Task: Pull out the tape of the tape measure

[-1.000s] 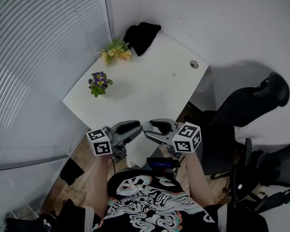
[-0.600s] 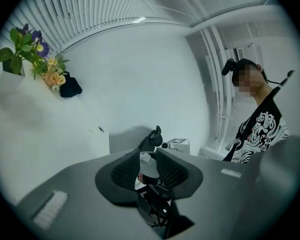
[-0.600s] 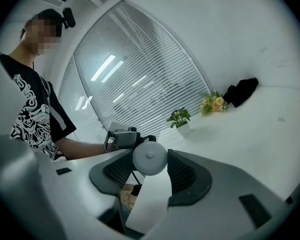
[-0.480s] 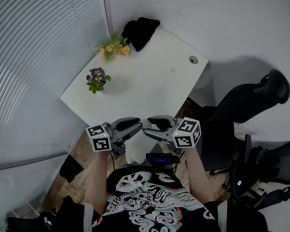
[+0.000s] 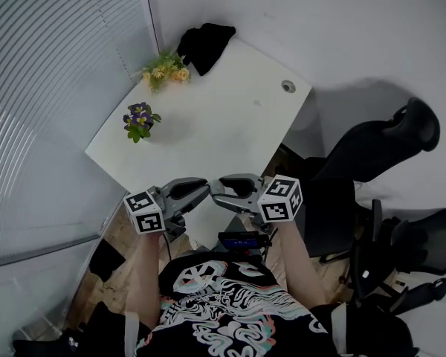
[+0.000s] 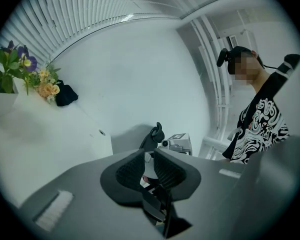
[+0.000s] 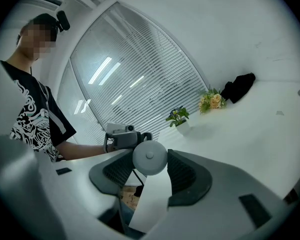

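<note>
My two grippers meet tip to tip just off the near edge of the white table point(image 5: 230, 125). The right gripper point(image 5: 217, 190) is shut on a small round pale tape measure point(image 7: 149, 156), whose disc sits between both pads. A white strip point(image 7: 152, 199) hangs down from it. The left gripper point(image 5: 205, 189) faces it. Its jaws have just been closing and stand a narrow gap apart point(image 6: 149, 165). A pale bit of the tape measure shows in that gap, and the pads do not visibly press on it. In the head view the tape measure is hidden by the fingers.
On the table stand a pot of purple flowers point(image 5: 137, 120), a bunch of yellow flowers point(image 5: 163, 69) and a black cloth point(image 5: 202, 44). A cable hole point(image 5: 288, 86) is near its right edge. Black office chairs point(image 5: 379, 151) stand to the right, window blinds point(image 5: 52, 88) to the left.
The left gripper's jaws have drawn closer together. Both grippers stay tip to tip at the table's near edge. The head view has shifted a little, so the scene sits higher and further left.
</note>
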Available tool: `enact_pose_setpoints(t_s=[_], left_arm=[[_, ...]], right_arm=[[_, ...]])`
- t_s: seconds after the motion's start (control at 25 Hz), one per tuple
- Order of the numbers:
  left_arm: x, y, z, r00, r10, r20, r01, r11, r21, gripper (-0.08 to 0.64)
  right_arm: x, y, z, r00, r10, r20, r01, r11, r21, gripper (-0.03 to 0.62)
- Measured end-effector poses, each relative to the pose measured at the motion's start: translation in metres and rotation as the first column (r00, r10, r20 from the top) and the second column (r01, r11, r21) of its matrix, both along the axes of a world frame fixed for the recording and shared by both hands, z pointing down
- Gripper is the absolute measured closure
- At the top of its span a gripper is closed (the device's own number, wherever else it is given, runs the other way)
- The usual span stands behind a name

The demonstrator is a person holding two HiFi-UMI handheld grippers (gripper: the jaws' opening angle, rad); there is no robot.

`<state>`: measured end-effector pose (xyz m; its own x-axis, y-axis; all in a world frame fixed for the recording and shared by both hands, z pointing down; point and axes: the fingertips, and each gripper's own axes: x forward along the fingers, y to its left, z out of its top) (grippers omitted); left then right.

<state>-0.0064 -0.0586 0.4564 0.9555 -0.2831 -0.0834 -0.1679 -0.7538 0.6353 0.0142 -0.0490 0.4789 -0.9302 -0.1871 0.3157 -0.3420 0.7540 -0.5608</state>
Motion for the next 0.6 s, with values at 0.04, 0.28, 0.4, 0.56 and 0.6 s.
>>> enact_pose_setpoints(t_s=[0.04, 0.28, 0.4, 0.56, 0.6], left_arm=[[0.000, 0.001, 0.000, 1.000, -0.002, 0.006, 0.002, 1.000, 0.005, 0.513], [0.002, 0.003, 0.005, 1.000, 0.001, 0.024, 0.000, 1.000, -0.007, 0.541], [0.002, 0.001, 0.010, 1.000, -0.008, 0.026, 0.009, 0.999, -0.050, 0.548], [0.001, -0.002, 0.013, 0.999, -0.036, -0.003, 0.036, 0.994, -0.104, 0.551], [0.000, -0.002, 0.012, 0.999, -0.040, -0.015, 0.038, 0.993, -0.112, 0.551]], right_arm=[[0.000, 0.000, 0.000, 1.000, 0.001, 0.000, -0.001, 1.000, -0.003, 0.374], [0.003, 0.002, 0.002, 1.000, -0.013, -0.016, 0.013, 1.000, -0.010, 0.374], [0.006, -0.001, 0.002, 1.000, 0.018, -0.006, -0.018, 1.000, -0.012, 0.374], [0.009, -0.005, 0.000, 0.996, 0.085, 0.022, -0.085, 0.996, -0.009, 0.374], [0.009, -0.006, -0.001, 0.994, 0.100, 0.035, -0.100, 0.995, -0.011, 0.374]])
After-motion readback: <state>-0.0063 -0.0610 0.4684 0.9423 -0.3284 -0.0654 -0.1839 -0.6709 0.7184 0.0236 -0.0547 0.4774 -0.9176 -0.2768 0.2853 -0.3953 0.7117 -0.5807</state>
